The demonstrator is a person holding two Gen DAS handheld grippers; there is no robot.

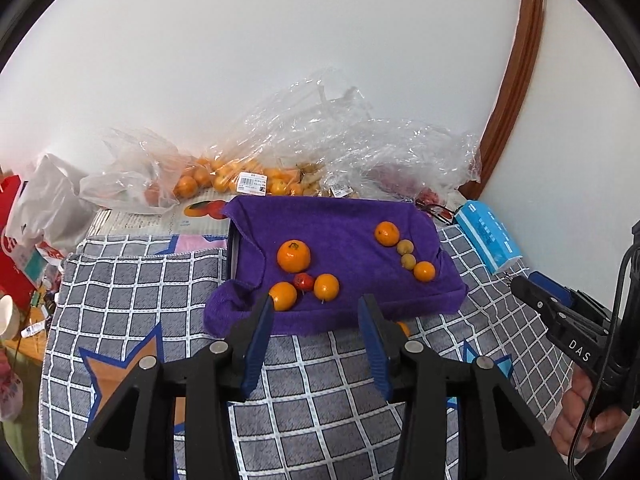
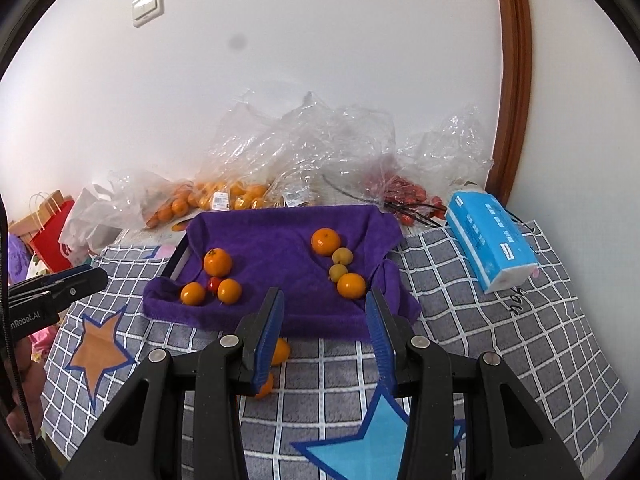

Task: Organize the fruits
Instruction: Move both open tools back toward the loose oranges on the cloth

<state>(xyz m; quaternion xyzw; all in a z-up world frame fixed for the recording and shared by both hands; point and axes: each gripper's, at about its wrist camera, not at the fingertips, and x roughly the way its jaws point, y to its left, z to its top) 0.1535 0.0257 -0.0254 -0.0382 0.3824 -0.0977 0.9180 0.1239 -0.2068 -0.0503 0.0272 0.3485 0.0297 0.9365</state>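
Left wrist view: left gripper (image 1: pixel 316 306), jaws parted, nothing between them. Beyond the jaws, purple towel (image 1: pixel 340 240) draped over a tray whose dark edge shows at the towel's left. On the towel, ahead and left of the jaws: large orange (image 1: pixel 293 255), two smaller oranges (image 1: pixel 283 296) (image 1: pixel 326 287), small red fruit (image 1: pixel 303 281) between them. Ahead and right of the jaws: orange (image 1: pixel 387 233), two small yellow fruits (image 1: pixel 405 247) (image 1: pixel 408 261), orange (image 1: pixel 424 271), set in a touching line. One orange fruit (image 1: pixel 403 327) partly hidden behind the right jaw, off the towel on the checked cloth (image 1: pixel 140 280). Right gripper (image 1: pixel 520 286) at far right, marked "DAS", held by a hand (image 1: pixel 588 412); its jaws cut off here.

Right wrist view: right gripper (image 2: pixel 325 306), jaws parted, empty. Left gripper body at left edge reads "nRobot.AI", first letters cut off. Two orange fruits (image 2: pixel 281 351) (image 2: pixel 265 388) on the checked cloth, half hidden behind the left jaw. Blue tissue pack (image 2: pixel 490 236) right of the jaws; print too small to read. Clear plastic bags (image 2: pixel 224 196) of oranges behind the towel carry white price labels, illegible. Red fruit (image 2: pixel 404 192) in a bag, far right. Red paper bag (image 2: pixel 50 236) cut off at left. Light switch (image 2: pixel 148 6) on the wall.
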